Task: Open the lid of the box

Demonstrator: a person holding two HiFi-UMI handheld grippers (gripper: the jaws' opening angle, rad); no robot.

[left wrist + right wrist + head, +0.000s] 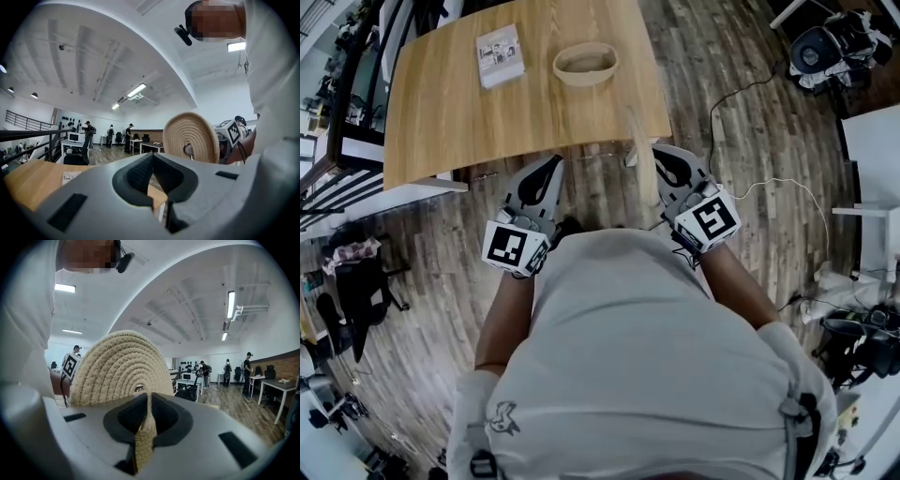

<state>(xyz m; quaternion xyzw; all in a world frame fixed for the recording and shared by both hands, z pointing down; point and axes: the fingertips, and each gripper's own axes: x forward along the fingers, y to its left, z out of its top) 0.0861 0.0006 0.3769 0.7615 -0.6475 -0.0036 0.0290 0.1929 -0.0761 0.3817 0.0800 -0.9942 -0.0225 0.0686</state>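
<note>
The opening looks done, by my reading: the shallow oval box of pale woven rope (585, 64) sits uncovered on the light wooden desk (441, 112), towards its far edge, with its hollow inside showing. Its round cream lid of coiled rope (122, 366) is off the desk altogether, held in the air just off the near edge. The right gripper (147, 399) has that lid by its rim: the jaws are nearly together, with only the thickness of the rope between the pads. The disc stands on edge, so from the head view it shows as a thin tan strip. The left gripper (152, 157) is fully closed on nothing and held level, off the desk's near edge like the other. What may remain is setting the lid down, perhaps on the bare wood; the task sentence itself asks no more. Also on the desk, at the far edge beside the box, lies a flat white printed packet (500, 54); the rest of the top is plain wood grain. The desk stands on a dark plank floor (750, 141), with a thin pale cable (769, 183) trailing off to the desk's right and a black office chair (356, 291) off its left side. The gripper views show a high white-ceilinged room with strip lights, other desks and a few people standing far beyond the desk.
</note>
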